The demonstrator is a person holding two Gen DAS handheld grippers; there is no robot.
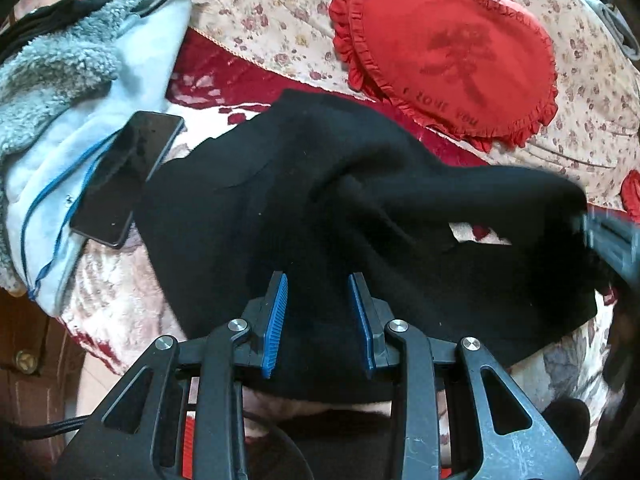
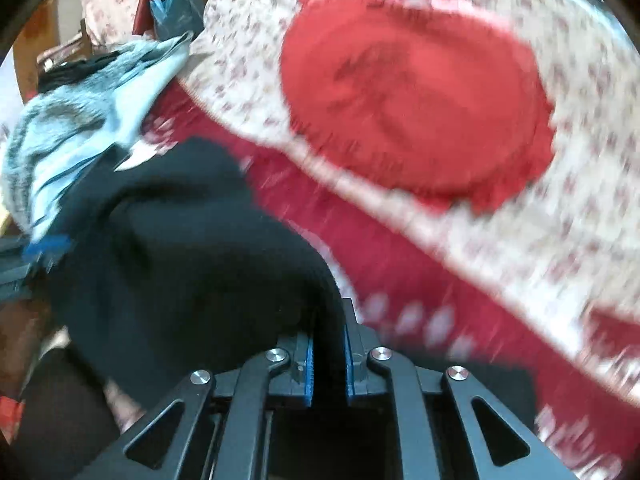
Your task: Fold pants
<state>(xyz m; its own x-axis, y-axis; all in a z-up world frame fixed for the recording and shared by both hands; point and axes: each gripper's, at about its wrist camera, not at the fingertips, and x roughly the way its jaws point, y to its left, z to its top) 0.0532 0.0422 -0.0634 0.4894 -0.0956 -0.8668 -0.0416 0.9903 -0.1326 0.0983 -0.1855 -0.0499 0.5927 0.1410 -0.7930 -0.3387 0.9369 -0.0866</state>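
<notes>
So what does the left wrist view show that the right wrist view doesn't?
Only the left wrist view shows the black phone lying on the light blue fleece-lined jacket, and the open left gripper over the black pants. Only the right wrist view, motion-blurred, shows the right gripper shut on a pants fold. Both share the pants, the jacket, the red heart-shaped pillow and the floral bedding.

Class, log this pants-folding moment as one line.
left gripper: open over black pants | right gripper: shut on pants | phone: beside pants
</notes>
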